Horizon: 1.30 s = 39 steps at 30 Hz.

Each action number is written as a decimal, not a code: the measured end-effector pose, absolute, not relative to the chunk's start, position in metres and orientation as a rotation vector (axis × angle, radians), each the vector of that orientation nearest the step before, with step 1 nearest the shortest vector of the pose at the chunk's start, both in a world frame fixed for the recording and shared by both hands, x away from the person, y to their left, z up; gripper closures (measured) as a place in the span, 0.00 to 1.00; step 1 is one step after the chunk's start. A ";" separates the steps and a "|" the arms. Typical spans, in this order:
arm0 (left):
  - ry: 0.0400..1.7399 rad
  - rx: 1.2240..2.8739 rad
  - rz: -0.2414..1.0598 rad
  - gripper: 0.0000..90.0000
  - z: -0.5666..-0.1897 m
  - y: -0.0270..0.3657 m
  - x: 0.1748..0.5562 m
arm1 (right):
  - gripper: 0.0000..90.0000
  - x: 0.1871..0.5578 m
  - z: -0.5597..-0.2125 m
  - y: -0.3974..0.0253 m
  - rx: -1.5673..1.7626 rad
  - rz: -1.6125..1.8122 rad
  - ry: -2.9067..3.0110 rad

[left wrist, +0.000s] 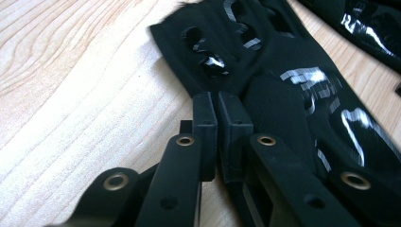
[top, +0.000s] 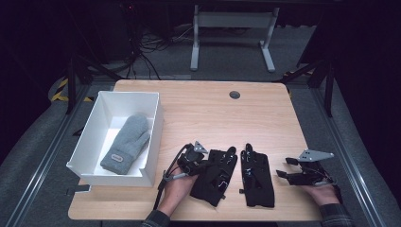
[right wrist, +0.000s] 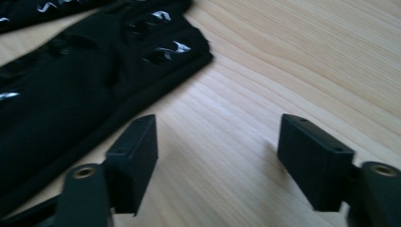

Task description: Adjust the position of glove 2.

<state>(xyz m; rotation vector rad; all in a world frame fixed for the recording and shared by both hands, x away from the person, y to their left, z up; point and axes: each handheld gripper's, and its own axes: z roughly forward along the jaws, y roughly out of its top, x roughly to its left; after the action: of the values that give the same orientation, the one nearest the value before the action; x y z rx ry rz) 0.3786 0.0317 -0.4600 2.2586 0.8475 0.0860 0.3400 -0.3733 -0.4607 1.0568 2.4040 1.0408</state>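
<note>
two black gloves lie side by side near the table's (top: 265, 113) front edge; the left gripper (left wrist: 217, 116) has its jaws pressed together on the edge of the left glove (top: 215, 175), while the right gripper (right wrist: 217, 156) hangs spread beside the right glove (top: 257, 177); a grey mitten (top: 125, 144) already sits in the white box (top: 90, 125), so both black gloves seem left to move

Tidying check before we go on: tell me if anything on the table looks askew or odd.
The left black glove lies tilted, unlike the straight right black glove. A lone grey mitten lies in the white box.
</note>
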 end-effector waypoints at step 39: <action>0.932 1.992 -0.010 0.98 -0.430 0.064 0.393 | 1.00 0.335 -0.452 -0.301 0.763 1.142 2.672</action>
<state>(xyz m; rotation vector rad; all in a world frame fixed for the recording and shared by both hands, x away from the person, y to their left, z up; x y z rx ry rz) 0.3927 0.0642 -0.4300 1.9918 0.9316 -0.0105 0.3346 -0.3010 -0.4521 0.7627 2.6722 1.1420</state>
